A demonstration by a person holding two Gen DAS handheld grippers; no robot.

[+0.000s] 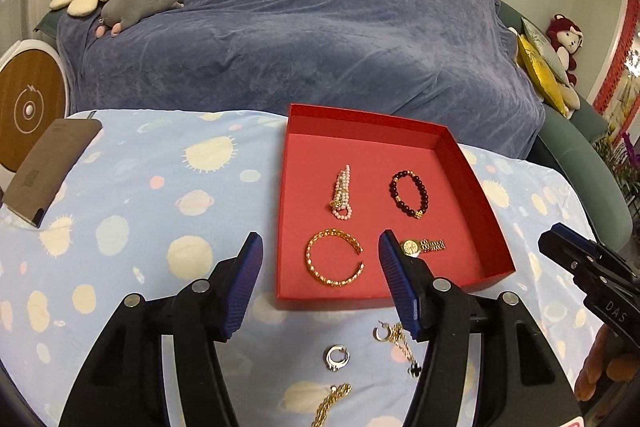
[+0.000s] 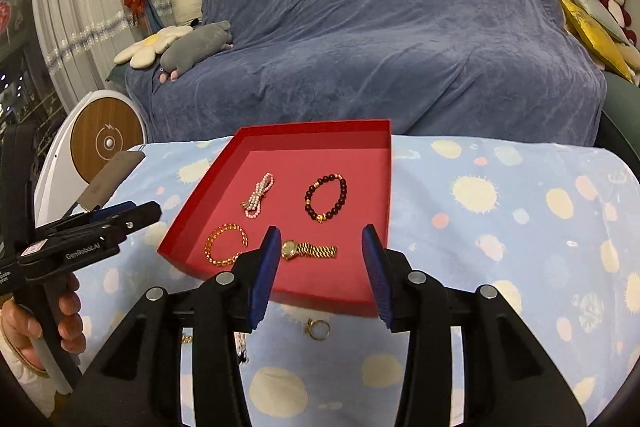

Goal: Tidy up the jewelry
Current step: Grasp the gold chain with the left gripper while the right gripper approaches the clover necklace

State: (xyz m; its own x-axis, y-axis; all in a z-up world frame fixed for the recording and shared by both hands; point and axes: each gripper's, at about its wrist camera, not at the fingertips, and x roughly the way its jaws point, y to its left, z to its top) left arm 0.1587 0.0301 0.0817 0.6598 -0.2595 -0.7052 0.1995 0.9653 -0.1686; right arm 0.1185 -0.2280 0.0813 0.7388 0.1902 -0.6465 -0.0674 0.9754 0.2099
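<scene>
The jewelry is split between two places: four pieces already lie in the red box point(image 1: 472, 183), and a few loose pieces lie on the tablecloth point(image 1: 132, 195) between the box's near edge and you. Inside, the pearl bracelet point(image 1: 341, 193) and dark bead bracelet point(image 1: 409, 193) sit toward the far wall, the gold bangle point(image 1: 335, 259) and gold watch point(image 1: 424, 247) toward the near wall, with bare red floor along the far edge and in the near right corner. Your left gripper point(image 1: 320, 251) hangs over the box's near left corner, jaws apart and holding nothing, the bangle lying below in the gap between them. Your right gripper point(image 2: 320, 247) is likewise parted and empty, above the watch, whose band runs crosswise to the jaws. What is left lies nearer to you than either set of fingertips: a silver ring point(image 1: 337, 357), a small gold hoop earring point(image 1: 382, 331) beside a fine chain with a dark pendant point(image 1: 408, 355), and a gold chain point(image 1: 332, 403) trailing off toward the near edge; the right wrist view shows a gold ring point(image 2: 318, 329) just outside the box's near wall. I judge you must draw back and dip. The left hand looks nearer the silver ring, the right nearer the gold one. The cloth around them is open, though the near wall stands close to the gold ring.
</scene>
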